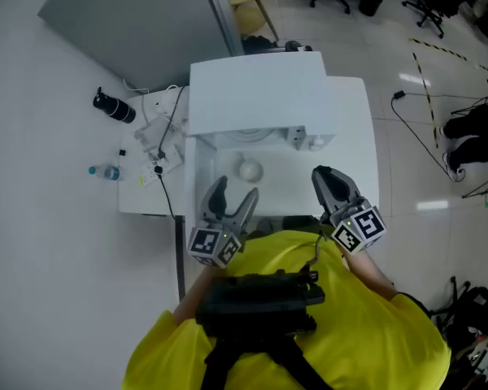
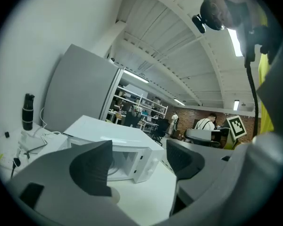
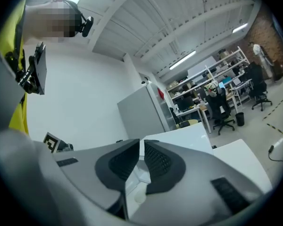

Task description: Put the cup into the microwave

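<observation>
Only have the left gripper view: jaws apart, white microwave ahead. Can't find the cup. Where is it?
Observer: The head view shows the small white cup on the white table, in front of the white microwave.
Operator: Which gripper is nearer?
Observer: The left gripper. The cup sits just ahead of its jaws, not between them.
Operator: Right gripper busy?
Observer: No. The right gripper has its jaws together with nothing between them.
</observation>
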{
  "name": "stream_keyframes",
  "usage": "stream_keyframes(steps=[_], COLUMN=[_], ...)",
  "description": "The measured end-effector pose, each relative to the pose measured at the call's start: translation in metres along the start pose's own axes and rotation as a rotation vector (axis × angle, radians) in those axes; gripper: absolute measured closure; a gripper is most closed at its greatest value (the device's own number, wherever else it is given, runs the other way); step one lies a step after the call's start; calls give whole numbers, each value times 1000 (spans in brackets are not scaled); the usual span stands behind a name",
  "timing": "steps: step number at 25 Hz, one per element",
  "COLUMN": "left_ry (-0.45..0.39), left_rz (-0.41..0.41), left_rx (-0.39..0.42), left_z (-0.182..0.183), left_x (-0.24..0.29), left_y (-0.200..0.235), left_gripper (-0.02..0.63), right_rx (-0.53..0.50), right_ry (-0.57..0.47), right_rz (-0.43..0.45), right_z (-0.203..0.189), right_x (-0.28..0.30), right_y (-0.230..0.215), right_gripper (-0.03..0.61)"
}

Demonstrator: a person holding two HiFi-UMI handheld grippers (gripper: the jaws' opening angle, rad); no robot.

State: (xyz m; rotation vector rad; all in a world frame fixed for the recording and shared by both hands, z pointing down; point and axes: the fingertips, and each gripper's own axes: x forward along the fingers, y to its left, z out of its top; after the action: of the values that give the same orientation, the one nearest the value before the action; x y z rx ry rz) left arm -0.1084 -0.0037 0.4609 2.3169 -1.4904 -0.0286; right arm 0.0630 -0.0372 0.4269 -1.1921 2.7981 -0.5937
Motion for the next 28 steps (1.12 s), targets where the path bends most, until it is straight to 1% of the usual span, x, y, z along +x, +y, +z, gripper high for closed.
stream_keyframes(steps=[1, 3, 5, 6, 8, 10, 11, 12, 13, 14, 16, 18, 21, 23, 26, 28], left_ry=[3, 23, 67, 92, 154, 240, 277, 303, 318, 324, 317, 282, 240, 235, 255, 252], left_rz=[9, 60, 117, 144, 193, 236, 253, 265, 273, 277, 277, 278, 277, 279, 285, 283], left_rx=[3, 50, 71, 69, 88, 126, 134, 138, 144, 155, 175, 188, 213, 225, 224, 238], left_z=[-6, -30, -69, -90, -128, -170, -191, -212, -230, -247, -273, -282, -280, -277, -272, -259], left_x=[7, 20, 32, 38, 47, 54, 58, 64, 70, 78, 98, 117, 138, 150, 161, 160], left_y=[2, 13, 32, 42, 61, 78, 87, 94, 100, 105, 112, 121, 134, 136, 133, 128], left_gripper=[267, 261, 176, 169, 169, 143, 143, 127, 112, 112, 94, 92, 92, 132, 138, 140], right_rx=[-10, -40, -54, -54, -43, -27, -24, -28, -41, -59, -89, -102, -105, -102, -108, -105], right_ry=[12, 35, 53, 61, 77, 105, 125, 146, 168, 190, 225, 241, 243, 251, 263, 263], right_rz=[18, 49, 66, 69, 68, 70, 78, 90, 103, 114, 122, 120, 100, 84, 79, 78], right_z=[2, 3, -1, -4, -12, -22, -28, -33, -38, -43, -50, -54, -59, -62, -63, -63], right_x=[5, 15, 24, 28, 36, 41, 43, 45, 47, 49, 53, 59, 67, 69, 69, 69], right_y=[-7, -23, -39, -46, -55, -57, -55, -53, -52, -52, -55, -58, -58, -60, -59, -59], right_gripper=[541, 541, 541, 541, 541, 541, 541, 541, 541, 541, 541, 541, 541, 541, 541, 541])
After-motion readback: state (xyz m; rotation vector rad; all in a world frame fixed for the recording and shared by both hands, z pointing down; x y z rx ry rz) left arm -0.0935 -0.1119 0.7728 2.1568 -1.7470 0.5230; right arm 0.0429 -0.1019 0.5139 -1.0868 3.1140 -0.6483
